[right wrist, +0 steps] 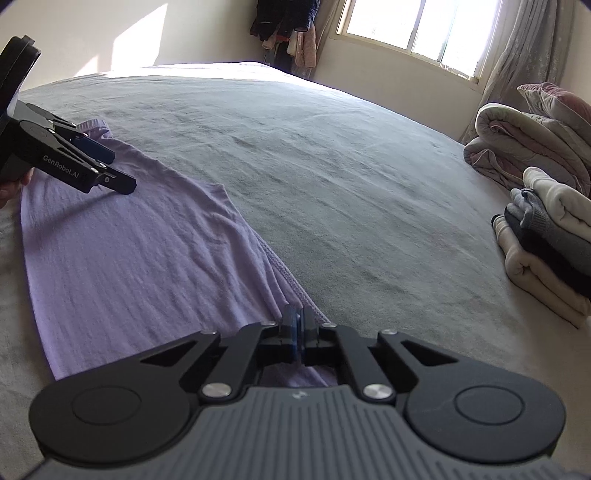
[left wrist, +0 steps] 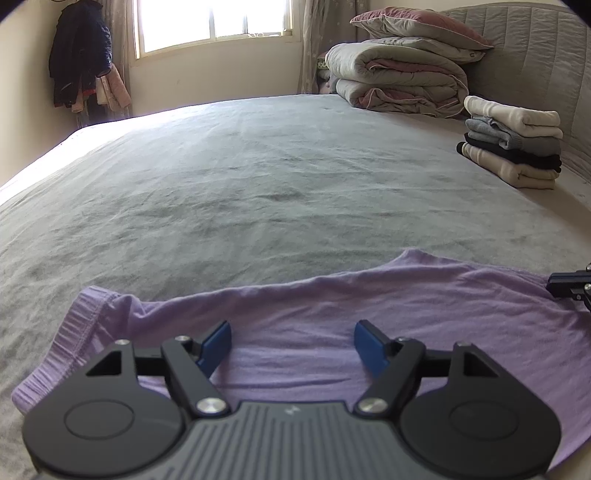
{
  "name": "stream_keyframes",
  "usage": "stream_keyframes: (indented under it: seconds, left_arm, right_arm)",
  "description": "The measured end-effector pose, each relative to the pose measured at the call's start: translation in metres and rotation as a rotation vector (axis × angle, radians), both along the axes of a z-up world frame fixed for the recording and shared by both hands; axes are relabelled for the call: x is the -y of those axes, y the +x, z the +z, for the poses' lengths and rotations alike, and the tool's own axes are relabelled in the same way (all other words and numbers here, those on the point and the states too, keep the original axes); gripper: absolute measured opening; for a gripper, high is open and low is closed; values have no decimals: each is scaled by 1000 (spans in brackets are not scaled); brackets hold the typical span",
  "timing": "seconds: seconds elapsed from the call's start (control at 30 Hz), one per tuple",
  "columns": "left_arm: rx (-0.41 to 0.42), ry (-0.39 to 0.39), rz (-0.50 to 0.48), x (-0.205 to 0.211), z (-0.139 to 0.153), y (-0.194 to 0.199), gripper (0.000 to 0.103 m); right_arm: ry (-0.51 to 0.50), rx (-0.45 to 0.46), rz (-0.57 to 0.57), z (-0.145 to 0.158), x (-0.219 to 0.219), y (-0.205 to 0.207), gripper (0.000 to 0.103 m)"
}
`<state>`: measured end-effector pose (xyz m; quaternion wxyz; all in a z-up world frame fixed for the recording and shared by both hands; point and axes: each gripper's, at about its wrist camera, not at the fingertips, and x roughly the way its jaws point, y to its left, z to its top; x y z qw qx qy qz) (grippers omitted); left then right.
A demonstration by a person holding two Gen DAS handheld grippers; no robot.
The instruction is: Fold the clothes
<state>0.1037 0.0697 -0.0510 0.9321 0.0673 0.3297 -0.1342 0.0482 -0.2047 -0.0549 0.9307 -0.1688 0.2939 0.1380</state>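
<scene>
A garment (left wrist: 332, 314) lies on the bed (left wrist: 258, 177), folded stack (left wrist: 513, 144) beyond.

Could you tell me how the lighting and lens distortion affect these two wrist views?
Left wrist view: the window is blown out, its glare washing the far edge of the bed; the fisheye bows the bed, and the shirt looks soft near the open left gripper. Right wrist view: the window is overexposed, the horizon is curved, and the right gripper is shut on the shirt.

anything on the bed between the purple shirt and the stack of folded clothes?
Nothing: only bare grey bedspread lies between the purple shirt and the stack of folded clothes. The right wrist view shows it best; the left wrist view agrees.
</scene>
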Motion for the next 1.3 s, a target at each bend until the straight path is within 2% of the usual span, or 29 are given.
stream_keyframes:
  seconds: [0.07, 0.13, 0.3, 0.33, 0.4, 0.47, 0.67, 0.8, 0.9, 1.03, 1.07, 1.23, 1.27, 1.3]
  left_arm:
    - [-2, -1, 1, 0, 0, 0, 76]
    - [-3, -1, 2, 0, 0, 0, 76]
    - [13, -3, 4, 1, 3, 0, 76]
    - [27, -3, -4, 2, 5, -1, 76]
    - [54, -4, -26, 5, 9, -4, 76]
    - [63, -18, -53, 10, 13, -6, 73]
    - [37, -79, -156, 37, 13, -5, 69]
    - [43, -57, -220, 62, 7, -7, 68]
    - [47, -21, -238, 78, 0, -6, 68]
    - [40, -21, -226, 78, -5, -2, 72]
    - [38, -22, -223, 78, -6, -1, 74]
    - [21, -6, -202, 79, -5, 2, 77]
    - [20, 4, -198, 80, -3, 1, 76]
    - [22, 9, -197, 79, 0, 0, 76]
  right_arm:
    - [-25, 57, -47, 0, 1, -1, 2]
    - [-51, 74, -76, -3, 0, 1, 2]
    - [-84, 71, -75, -7, -7, 5, 4]
    - [-71, 80, -82, -3, -6, 3, 5]
    - [-39, 100, -103, 5, 0, -2, 14]
    - [-2, 108, -131, 12, 10, -9, 15]
    - [140, 19, -254, 15, 45, -31, 15]
    - [245, -35, -306, 8, 58, -41, 15]
    - [275, -43, -315, 2, 59, -37, 15]
    - [284, -28, -317, -7, 61, -24, 15]
    - [290, -21, -319, -9, 62, -21, 12]
    - [361, -13, -357, -7, 77, -15, 11]
    - [369, -11, -359, -4, 78, -16, 14]
    - [377, -8, -362, -2, 79, -17, 23]
